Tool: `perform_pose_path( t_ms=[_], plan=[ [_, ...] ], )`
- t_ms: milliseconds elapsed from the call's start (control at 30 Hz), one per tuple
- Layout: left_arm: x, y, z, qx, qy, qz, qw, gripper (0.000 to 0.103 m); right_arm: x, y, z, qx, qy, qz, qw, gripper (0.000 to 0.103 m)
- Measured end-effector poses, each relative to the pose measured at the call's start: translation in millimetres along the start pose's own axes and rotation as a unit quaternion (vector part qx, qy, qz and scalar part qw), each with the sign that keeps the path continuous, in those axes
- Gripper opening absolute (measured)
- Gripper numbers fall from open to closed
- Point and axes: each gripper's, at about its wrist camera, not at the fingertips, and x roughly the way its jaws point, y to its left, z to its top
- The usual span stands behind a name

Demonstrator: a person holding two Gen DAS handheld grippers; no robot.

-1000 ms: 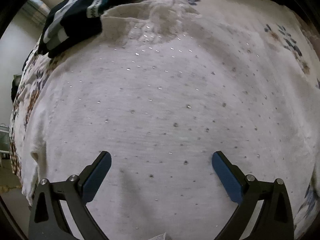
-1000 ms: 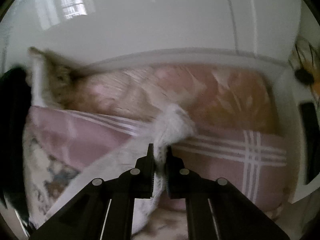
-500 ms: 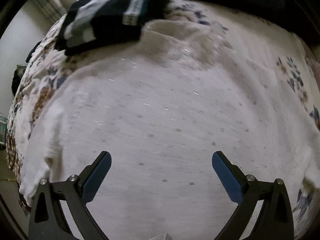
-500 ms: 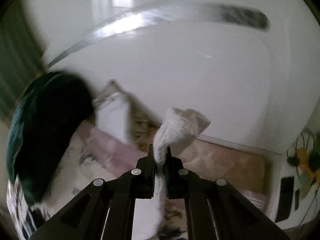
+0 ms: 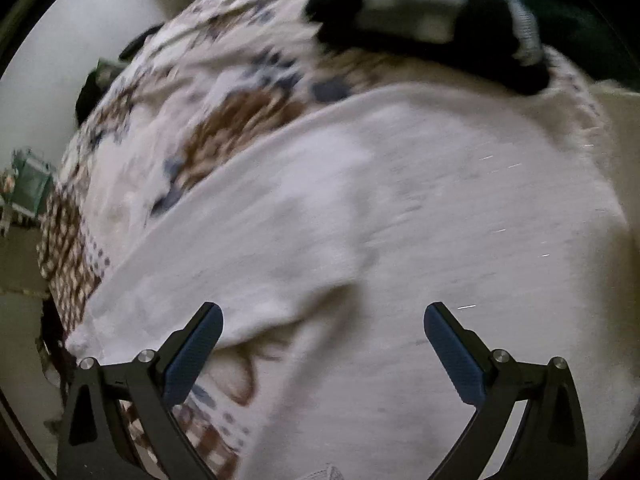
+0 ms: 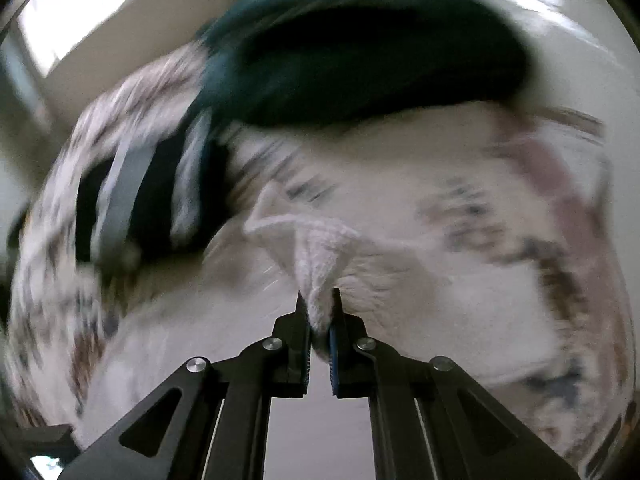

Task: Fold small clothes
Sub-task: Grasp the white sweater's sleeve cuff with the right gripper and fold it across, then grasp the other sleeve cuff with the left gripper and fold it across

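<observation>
A white knit sweater (image 5: 400, 220) with small shiny studs lies spread on a floral bedspread (image 5: 192, 120). My left gripper (image 5: 322, 344) is open and empty, just above the sweater near its left sleeve (image 5: 240, 280). My right gripper (image 6: 319, 308) is shut on a bunched edge of the white sweater (image 6: 316, 248) and holds it above the bed. Both views are blurred by motion.
A dark striped garment (image 5: 432, 20) (image 6: 144, 196) lies on the bed beyond the sweater. A dark teal heap (image 6: 360, 56) sits behind it. The bed's left edge drops to the floor (image 5: 24, 320). A pink pillow (image 6: 560, 168) is at the right.
My right gripper has swung down from facing the wall and pillows to facing the bed, carrying the sweater edge. My left gripper has shifted left toward the sleeve, still open.
</observation>
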Motion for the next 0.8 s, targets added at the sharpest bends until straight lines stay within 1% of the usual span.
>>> perform_pose_path(
  t_ms=[33, 67, 100, 167, 267, 333, 367, 400, 433, 467, 500, 533, 567, 633, 667, 700, 733, 767, 800],
  plan=[
    [7, 7, -3, -0.004, 0.006, 0.003, 1.0, 0.103, 24, 36, -13, -0.031, 0.015, -0.003, 0.999, 0.007],
    [15, 15, -4, -0.01, 0.012, 0.005, 0.9999, 0.103, 39, 59, -24, -0.046, 0.022, -0.003, 0.999, 0.007],
    [25, 26, -5, -0.02, 0.018, 0.001, 0.9996, 0.103, 44, 71, -37, -0.057, 0.027, -0.004, 0.998, 0.007],
    [31, 39, -7, -0.034, 0.019, -0.004, 0.9992, 0.103, 60, 101, -56, -0.073, 0.034, -0.009, 0.997, 0.007],
    [38, 54, -8, -0.049, 0.02, -0.024, 0.9983, 0.103, 62, 127, -73, -0.091, 0.04, -0.007, 0.995, 0.007],
    [38, 59, -9, -0.052, 0.023, -0.039, 0.9976, 0.103, 60, 140, -81, -0.118, 0.046, -0.008, 0.992, 0.007],
    [36, 63, -9, -0.056, 0.026, -0.048, 0.9969, 0.103, 65, 148, -86, -0.136, 0.063, -0.006, 0.989, 0.009],
    [33, 67, -8, -0.059, 0.026, -0.054, 0.9965, 0.103, 68, 150, -87, -0.14, 0.082, 0.0, 0.987, 0.012],
    [26, 75, -9, -0.07, 0.023, -0.065, 0.9952, 0.103, 70, 145, -89, -0.128, 0.106, 0.031, 0.986, 0.017],
    [18, 85, -12, -0.08, 0.017, -0.074, 0.9939, 0.103, 67, 139, -89, -0.11, 0.116, 0.065, 0.985, 0.033],
    [13, 92, -13, -0.086, 0.016, -0.078, 0.9932, 0.103, 59, 129, -89, -0.089, 0.117, 0.096, 0.985, 0.057],
    [6, 105, -18, -0.098, 0.014, -0.084, 0.9916, 0.103, 48, 117, -89, -0.069, 0.11, 0.112, 0.985, 0.066],
    [0, 120, -24, -0.114, 0.014, -0.088, 0.9895, 0.103, 32, 100, -90, -0.051, 0.095, 0.111, 0.988, 0.071],
    [-3, 143, -37, -0.147, 0.027, -0.093, 0.9844, 0.103, 12, 77, -93, -0.036, 0.077, 0.081, 0.993, 0.078],
    [-2, 151, -43, -0.165, 0.036, -0.094, 0.981, 0.103, 8, 66, -93, -0.03, 0.075, 0.07, 0.994, 0.089],
    [3, 172, -53, -0.2, 0.051, -0.098, 0.9736, 0.103, 2, 55, -96, -0.025, 0.074, 0.056, 0.995, 0.098],
    [9, 186, -59, -0.222, 0.061, -0.099, 0.9681, 0.103, -2, 49, -98, -0.023, 0.074, 0.046, 0.996, 0.098],
    [15, 199, -65, -0.249, 0.072, -0.103, 0.9604, 0.103, -7, 40, -103, -0.018, 0.074, 0.03, 0.997, 0.098],
    [24, 215, -74, -0.287, 0.084, -0.114, 0.9475, 0.103, -6, 30, -96, -0.013, 0.075, 0.023, 0.997, 0.098]
  ],
)
